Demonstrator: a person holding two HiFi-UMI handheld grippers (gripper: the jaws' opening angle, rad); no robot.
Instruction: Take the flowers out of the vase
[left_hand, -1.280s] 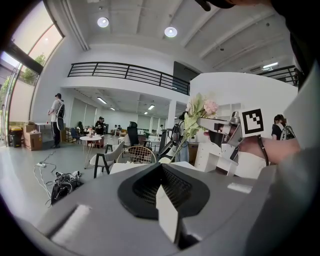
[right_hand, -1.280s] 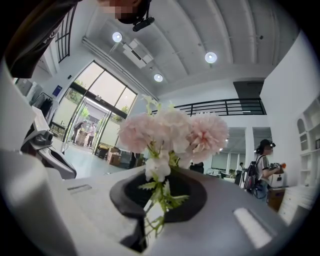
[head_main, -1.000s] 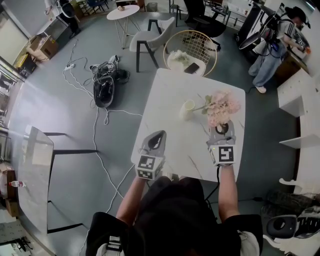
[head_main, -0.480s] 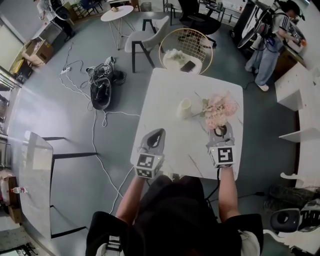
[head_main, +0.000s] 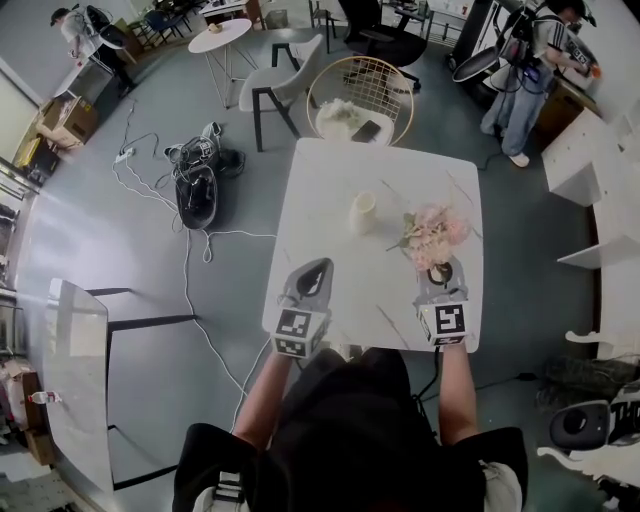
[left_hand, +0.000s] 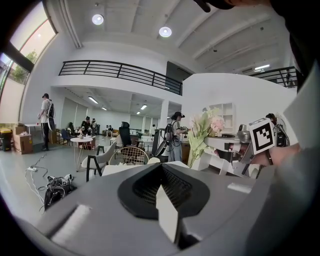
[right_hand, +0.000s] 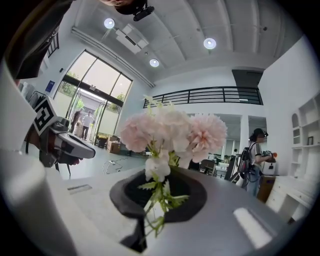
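A bunch of pink flowers (head_main: 437, 232) with green stems is out of the cream vase (head_main: 362, 212), which stands upright in the middle of the white table (head_main: 330, 190). My right gripper (head_main: 440, 272) is shut on the stems; in the right gripper view the blooms (right_hand: 170, 131) rise just above the jaws (right_hand: 146, 231). The bunch hangs to the right of the vase, apart from it. My left gripper (head_main: 311, 281) hovers over the table's near left part with its jaws together and nothing in them. The left gripper view shows the flowers (left_hand: 206, 131) off to its right.
A round wire chair (head_main: 361, 97) holding a phone stands at the table's far side, with a grey chair (head_main: 284, 83) beside it. Cables and a bag (head_main: 195, 178) lie on the floor to the left. A person (head_main: 526, 62) stands at the back right, near white shelving (head_main: 600, 200).
My right gripper has carried the flowers down and back toward me, away from the vase. The left gripper has hardly moved.
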